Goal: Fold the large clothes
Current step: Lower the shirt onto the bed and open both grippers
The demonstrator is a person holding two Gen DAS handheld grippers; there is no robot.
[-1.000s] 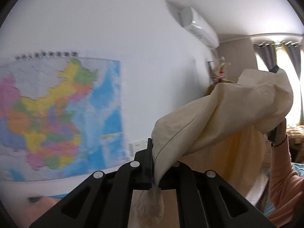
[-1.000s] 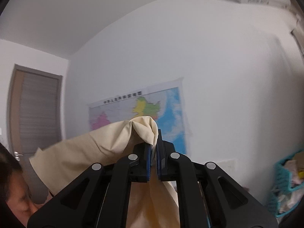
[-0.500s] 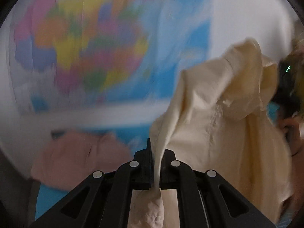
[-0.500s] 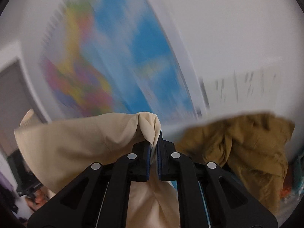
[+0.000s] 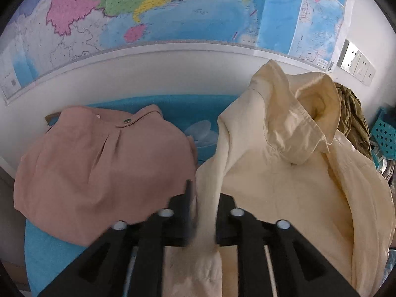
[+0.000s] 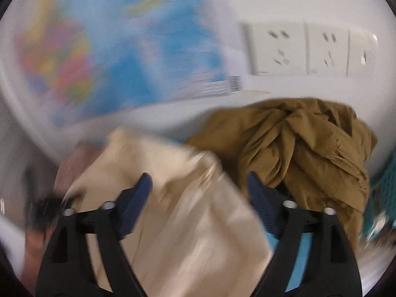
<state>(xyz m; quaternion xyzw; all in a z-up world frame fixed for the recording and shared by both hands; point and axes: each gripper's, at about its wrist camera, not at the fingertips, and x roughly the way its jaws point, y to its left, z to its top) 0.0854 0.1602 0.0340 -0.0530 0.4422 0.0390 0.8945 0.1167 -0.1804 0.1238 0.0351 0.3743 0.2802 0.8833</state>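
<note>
The cream hooded jacket, of soft crinkled woven cloth, lay with its long axis running from six toward twelve o'clock, hood at the far end. The left gripper pinched its near edge between narrow jaws; the right gripper stood wide above blurred cream cloth. One folded pink shirt lay at nine o'clock, one crumpled brown garment at two, on blue bedding.

Both wrist views face the wall map – close, sharing cream garment
</note>
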